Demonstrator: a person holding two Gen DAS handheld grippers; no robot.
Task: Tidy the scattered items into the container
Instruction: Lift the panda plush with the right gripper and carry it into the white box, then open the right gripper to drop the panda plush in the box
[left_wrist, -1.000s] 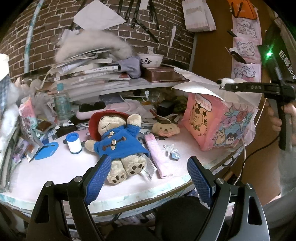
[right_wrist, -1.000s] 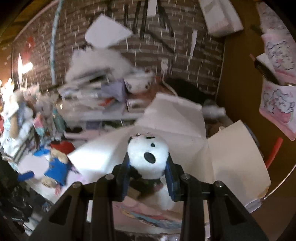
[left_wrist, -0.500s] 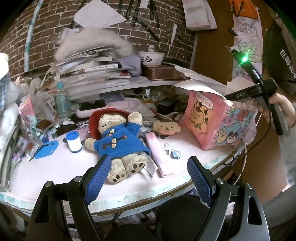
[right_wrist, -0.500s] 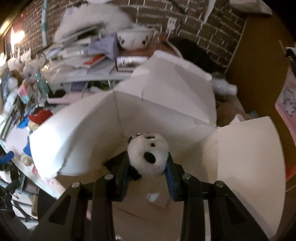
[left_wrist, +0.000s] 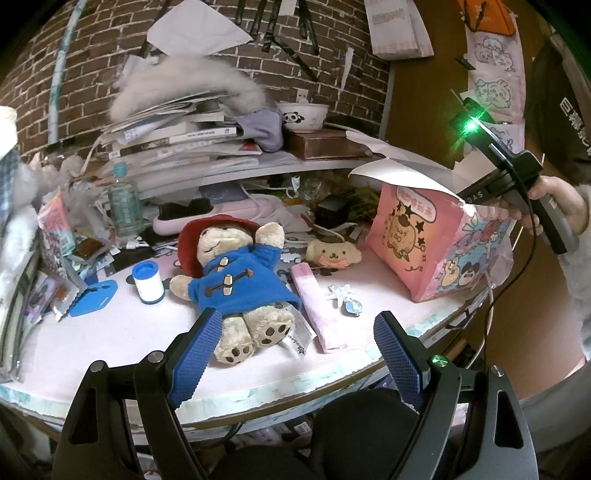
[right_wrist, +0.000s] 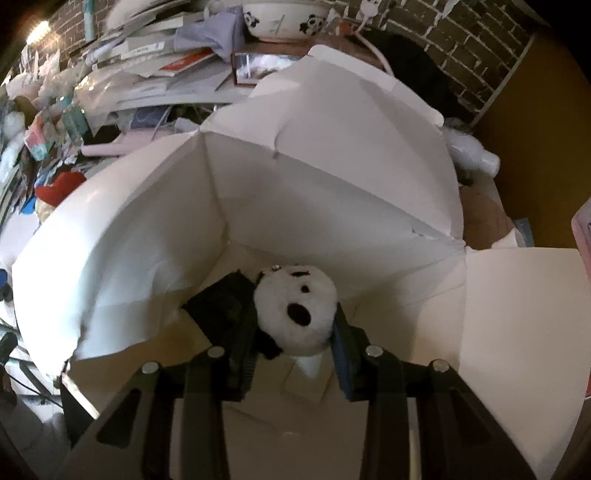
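Here we hold the panda plush (right_wrist: 295, 310) in the right tool (right_wrist: 295, 325), low inside the box (right_wrist: 332, 184); release gently. Beside the box, our left tool (left_wrist: 295, 354) hovers wide over the bear (left_wrist: 236, 280).

Panda's headed down into the box

Right gripper (right_wrist: 295, 328) has dropped from above the flaps to deep inside the pink box (left_wrist: 424, 236), panda plush (right_wrist: 295, 310) clamped in its fingers (right_wrist: 341, 343) the whole way. From the left side, its handle has tilted up, nose dipping behind the white flap (left_wrist: 399, 175).
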